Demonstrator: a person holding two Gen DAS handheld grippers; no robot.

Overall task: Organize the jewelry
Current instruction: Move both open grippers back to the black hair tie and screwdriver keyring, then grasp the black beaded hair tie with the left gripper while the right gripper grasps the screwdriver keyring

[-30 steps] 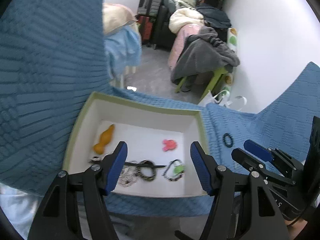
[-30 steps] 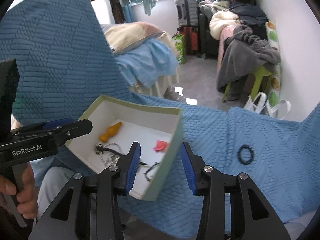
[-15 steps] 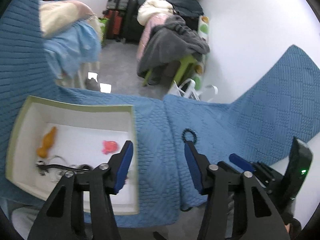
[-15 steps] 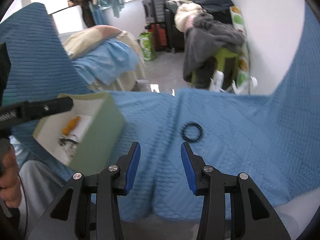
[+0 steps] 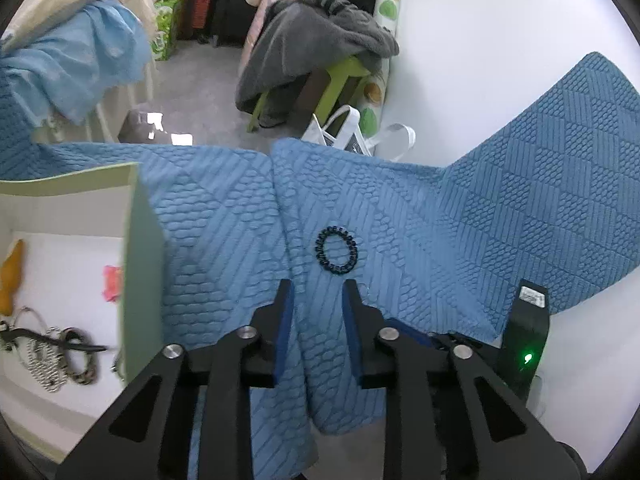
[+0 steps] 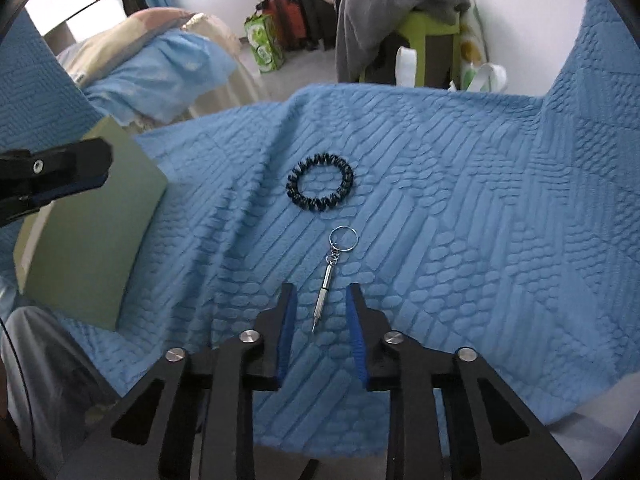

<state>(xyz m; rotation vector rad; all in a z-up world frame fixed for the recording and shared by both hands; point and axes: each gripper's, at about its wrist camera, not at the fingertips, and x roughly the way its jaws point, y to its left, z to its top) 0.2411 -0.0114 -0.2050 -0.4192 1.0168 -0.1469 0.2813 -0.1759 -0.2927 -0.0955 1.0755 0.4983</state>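
A black spiral hair tie [image 5: 337, 252] lies on the blue quilted cover, just beyond my open, empty left gripper [image 5: 317, 292]. It also shows in the right wrist view [image 6: 320, 187]. A small silver keychain tool [image 6: 330, 272] lies between the tips of my open right gripper [image 6: 320, 300], its ring pointing away from me. A green-rimmed white box [image 5: 136, 216] at the left holds an orange piece [image 5: 10, 276], a pink piece [image 5: 112, 282] and tangled bracelets [image 5: 60, 352]. The left gripper's arm [image 6: 52, 176] shows at the left of the right wrist view.
The blue cover [image 6: 460, 208] drapes over the work surface and rises at both sides. Behind it are a green stool with grey clothes [image 5: 316, 48], a bed with a light blue blanket [image 5: 80, 52], suitcases and a white wall.
Both grippers swung right, away from the box, and moved closer to the cover. The hair tie now sits ahead of both. The keychain tool has come into the right wrist view.
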